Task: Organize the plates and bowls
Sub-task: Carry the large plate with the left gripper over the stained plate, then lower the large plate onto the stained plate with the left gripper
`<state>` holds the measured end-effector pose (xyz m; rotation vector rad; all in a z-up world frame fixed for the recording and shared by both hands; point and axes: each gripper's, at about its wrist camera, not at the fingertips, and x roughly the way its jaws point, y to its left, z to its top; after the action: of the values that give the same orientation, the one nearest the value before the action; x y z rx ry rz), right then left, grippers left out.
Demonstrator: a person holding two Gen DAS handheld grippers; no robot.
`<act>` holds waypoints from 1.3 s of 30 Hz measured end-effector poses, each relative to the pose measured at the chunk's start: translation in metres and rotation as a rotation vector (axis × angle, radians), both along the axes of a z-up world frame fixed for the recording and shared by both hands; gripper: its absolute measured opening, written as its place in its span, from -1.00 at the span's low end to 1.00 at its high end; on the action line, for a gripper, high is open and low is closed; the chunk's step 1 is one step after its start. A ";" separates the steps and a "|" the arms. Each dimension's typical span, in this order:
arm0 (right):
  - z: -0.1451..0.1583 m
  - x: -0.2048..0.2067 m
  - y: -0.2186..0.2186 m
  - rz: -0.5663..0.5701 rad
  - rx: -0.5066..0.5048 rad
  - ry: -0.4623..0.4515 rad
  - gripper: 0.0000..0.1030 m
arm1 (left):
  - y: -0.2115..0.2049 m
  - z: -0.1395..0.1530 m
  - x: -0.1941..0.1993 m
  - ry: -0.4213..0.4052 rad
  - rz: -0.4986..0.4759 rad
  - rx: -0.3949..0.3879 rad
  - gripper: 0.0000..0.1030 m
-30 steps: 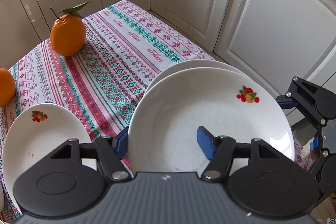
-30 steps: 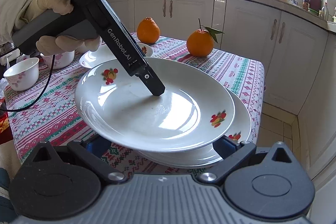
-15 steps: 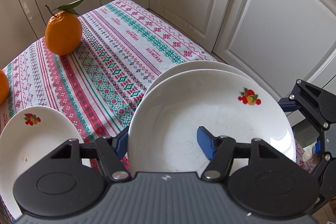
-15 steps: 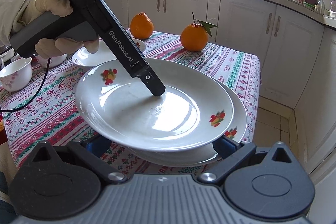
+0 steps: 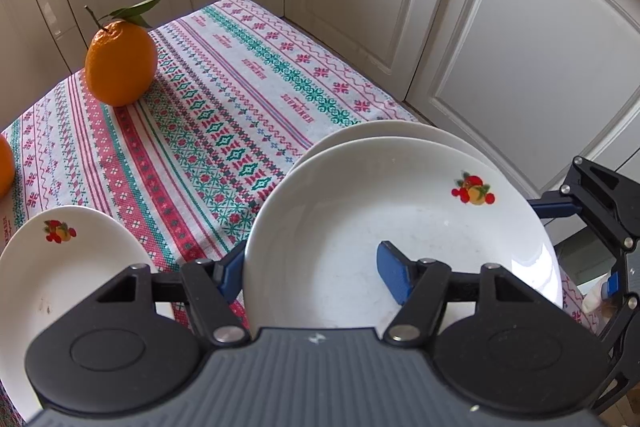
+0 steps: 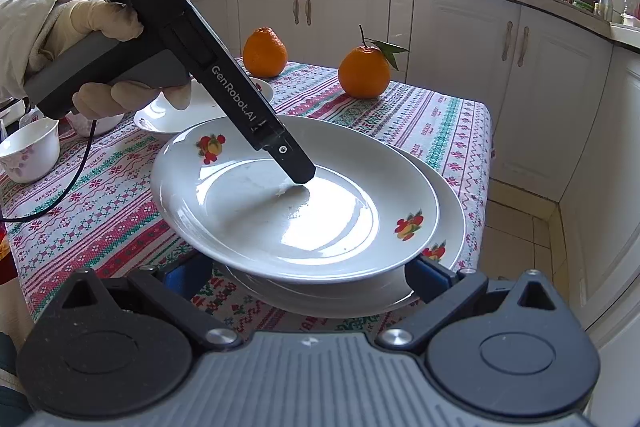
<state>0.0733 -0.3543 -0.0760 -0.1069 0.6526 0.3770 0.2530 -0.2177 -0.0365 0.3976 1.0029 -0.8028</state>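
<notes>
Two white plates with fruit prints sit at the table's right corner. The top plate [image 5: 360, 211] [image 6: 288, 203] is tilted, its left side lifted off the bottom plate [image 5: 384, 131] [image 6: 448, 219]. My left gripper [image 5: 313, 271] [image 6: 298, 173] pinches that plate's rim, one blue pad inside the dish and the other under it; its jaws are opening. The right gripper [image 6: 308, 277] [image 5: 582, 245] stands wide open at the stack's near edge, its pads on either side and low beside the bottom plate.
A smaller white plate [image 5: 60, 267] [image 6: 176, 111] lies further left. Two oranges [image 6: 364, 71] [image 6: 265, 53] stand at the back. Two bowls [image 6: 28, 151] sit at the far left. A gloved hand [image 6: 100, 23] holds the left gripper. White cabinets [image 6: 540, 87] flank the table's right edge.
The left gripper and the tilted plate have shifted only slightly. The right gripper has kept its place.
</notes>
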 end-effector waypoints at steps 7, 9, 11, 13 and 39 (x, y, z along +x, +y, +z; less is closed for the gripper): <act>-0.001 0.000 -0.002 0.011 0.007 -0.003 1.00 | 0.003 0.008 -0.001 -0.010 0.006 -0.022 0.32; -0.001 0.000 -0.003 0.016 0.012 -0.003 1.00 | 0.004 0.008 -0.002 -0.010 0.005 -0.021 0.33; -0.001 0.001 -0.003 0.018 0.014 -0.001 1.00 | 0.005 0.007 -0.002 -0.004 0.008 -0.023 0.34; -0.001 0.001 -0.003 0.018 0.013 0.000 1.00 | 0.005 0.006 0.000 0.004 0.016 -0.026 0.34; 0.004 0.006 -0.008 0.075 -0.026 0.029 1.00 | 0.007 0.001 0.005 0.013 0.044 -0.039 0.41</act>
<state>0.0789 -0.3622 -0.0724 -0.1515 0.6838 0.4425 0.2583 -0.2105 -0.0356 0.3357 1.0031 -0.7847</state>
